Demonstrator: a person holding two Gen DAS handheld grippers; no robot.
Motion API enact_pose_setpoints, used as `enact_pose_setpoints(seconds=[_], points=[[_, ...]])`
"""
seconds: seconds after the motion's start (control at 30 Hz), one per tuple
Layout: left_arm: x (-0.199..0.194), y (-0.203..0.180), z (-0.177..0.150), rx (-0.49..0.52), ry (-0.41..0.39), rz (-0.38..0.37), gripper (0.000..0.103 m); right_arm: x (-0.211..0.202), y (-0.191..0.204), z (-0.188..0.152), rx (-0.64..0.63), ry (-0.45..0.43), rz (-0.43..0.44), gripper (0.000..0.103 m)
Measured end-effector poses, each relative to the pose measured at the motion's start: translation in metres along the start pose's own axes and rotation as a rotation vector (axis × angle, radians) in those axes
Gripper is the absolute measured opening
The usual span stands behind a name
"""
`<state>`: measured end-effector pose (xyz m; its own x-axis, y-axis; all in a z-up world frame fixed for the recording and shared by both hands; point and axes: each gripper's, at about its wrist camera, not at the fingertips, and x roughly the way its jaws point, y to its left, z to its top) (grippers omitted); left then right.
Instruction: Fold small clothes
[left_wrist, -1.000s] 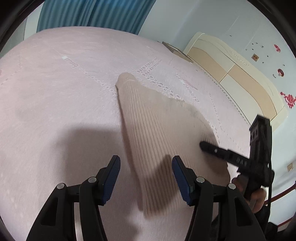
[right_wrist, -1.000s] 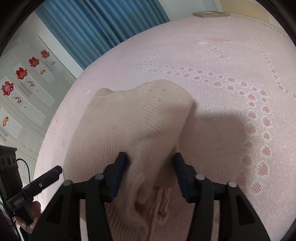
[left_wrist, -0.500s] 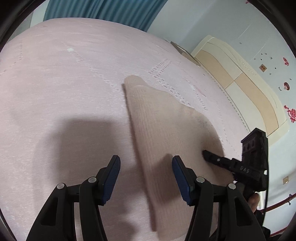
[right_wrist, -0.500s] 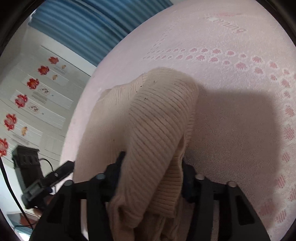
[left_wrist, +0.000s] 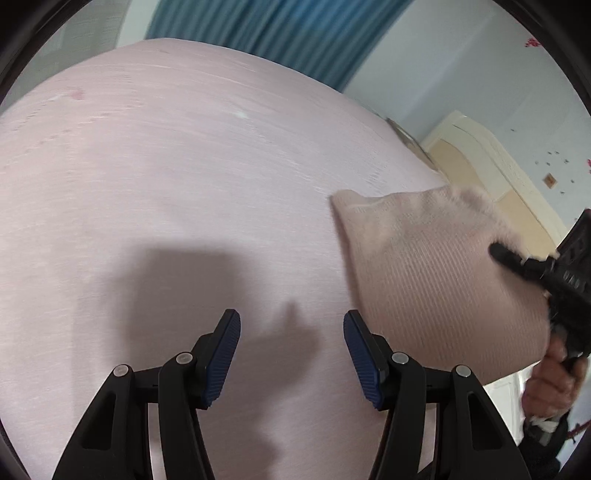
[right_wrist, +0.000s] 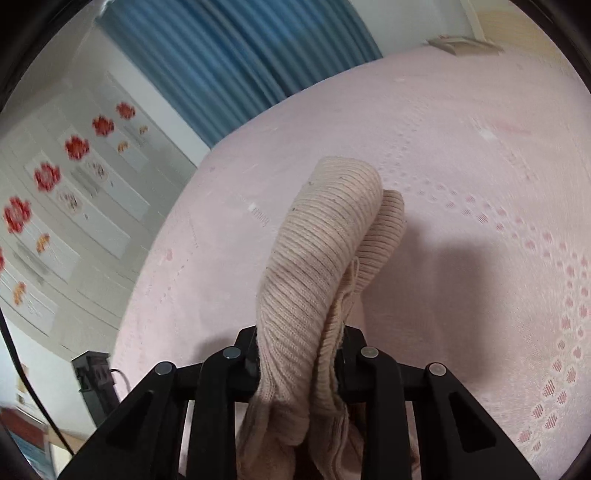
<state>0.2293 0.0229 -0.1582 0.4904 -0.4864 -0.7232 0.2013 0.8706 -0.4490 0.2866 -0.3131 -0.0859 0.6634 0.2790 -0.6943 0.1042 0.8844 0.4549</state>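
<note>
Over the pink bed (left_wrist: 184, 184) the right gripper (right_wrist: 297, 354) has the beige knit (right_wrist: 317, 266) clamped, and it's hoisting it clear! Its jaws have just been closing, and the knit is bunched tight between them, spilling forward over the pads in two ribbed lobes and drooping below. From the left wrist view the knit (left_wrist: 436, 273) hangs off the right gripper (left_wrist: 535, 266) at the far right, lifted above the bed rather than lying on it, with a hand (left_wrist: 554, 384) gripping the tool beneath.

The left gripper (left_wrist: 291, 354) is spread, blue pads apart, nothing between them, only bare bed and its shadow ahead.

As for progress, I'd call this early going: the knit is gathered and raised, no neat fold is visible anywhere, and laying it flat, folding and squaring all look still to come.

What has changed? A second ago the knit lay spread on the bed right in front of the left gripper; now it sits off to that gripper's right and up in the air. The right jaws then stood wide around loose cloth; now they pinch it hard.
</note>
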Motion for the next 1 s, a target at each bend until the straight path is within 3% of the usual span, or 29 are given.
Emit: enact_pose_setpoints(seconds=[0.23, 0.33, 0.47, 0.57, 0.67, 0.8, 0.93, 1.0], points=[[-0.037, 0.040, -0.003, -0.024, -0.036, 0.039, 0.056, 0.017, 0.071, 0.008, 0.004, -0.014, 0.035, 0.026], [-0.045, 0.053, 0.000, -0.044, -0.054, 0.038, 0.056, 0.023, 0.083, 0.010, 0.061, -0.031, 0.138, 0.025], [-0.046, 0.060, 0.001, -0.051, -0.068, 0.036, 0.056, 0.046, 0.057, 0.009, 0.152, -0.025, 0.245, 0.025], [-0.039, 0.058, 0.003, -0.050, -0.067, 0.029, 0.056, 0.074, 0.013, -0.005, 0.206, 0.026, 0.217, 0.026], [-0.032, 0.054, 0.002, -0.037, -0.065, 0.026, 0.056, 0.094, -0.031, -0.023, 0.222, 0.084, 0.109, 0.027], [-0.016, 0.041, 0.002, 0.001, -0.036, 0.027, 0.056, 0.098, -0.076, -0.025, 0.227, 0.140, 0.190, 0.036], [-0.007, 0.021, -0.003, 0.031, -0.015, 0.029, 0.056, 0.070, -0.071, -0.023, 0.064, 0.104, 0.083, 0.043], [-0.004, 0.013, -0.004, 0.038, -0.015, 0.032, 0.056, 0.049, -0.062, -0.032, 0.005, 0.076, 0.077, 0.043]])
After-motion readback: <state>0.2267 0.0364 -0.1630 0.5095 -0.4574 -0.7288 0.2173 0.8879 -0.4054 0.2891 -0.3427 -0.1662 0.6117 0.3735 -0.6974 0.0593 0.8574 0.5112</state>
